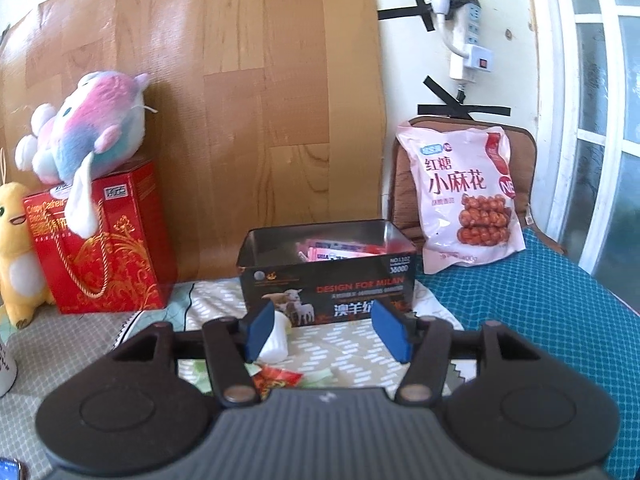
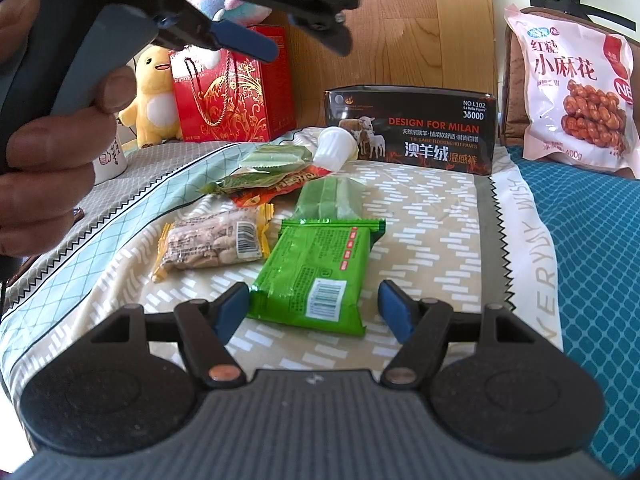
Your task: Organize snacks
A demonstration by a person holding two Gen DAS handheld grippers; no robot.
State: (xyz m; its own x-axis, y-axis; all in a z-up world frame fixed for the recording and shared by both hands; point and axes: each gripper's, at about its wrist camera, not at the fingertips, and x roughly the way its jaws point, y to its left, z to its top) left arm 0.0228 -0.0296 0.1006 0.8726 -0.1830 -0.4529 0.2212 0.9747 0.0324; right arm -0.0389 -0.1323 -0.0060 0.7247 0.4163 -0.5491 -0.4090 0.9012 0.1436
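- Both my grippers stand released: left gripper (image 1: pixel 326 330) holds nothing, right gripper (image 2: pixel 314 308) straddles the green packet (image 2: pixel 316 270) without pressing it.
- Left of that packet lies a nut pouch (image 2: pixel 212 242) (yellow-edged).
- Further back, more snacks (image 2: pixel 268 178) sit before the black box (image 1: pixel 326 280).
- Pink bag (image 1: pixel 466 196) leans far right.

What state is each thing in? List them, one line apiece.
Black box: open-topped, pink packets inside.
Green packet: sealed, flat on cloth, between the right gripper's fingers, untouched.
Peanut packet: sealed, lying flat.
Left gripper: open, empty.
Right gripper: open.
Pink bag: sealed, leaning upright.
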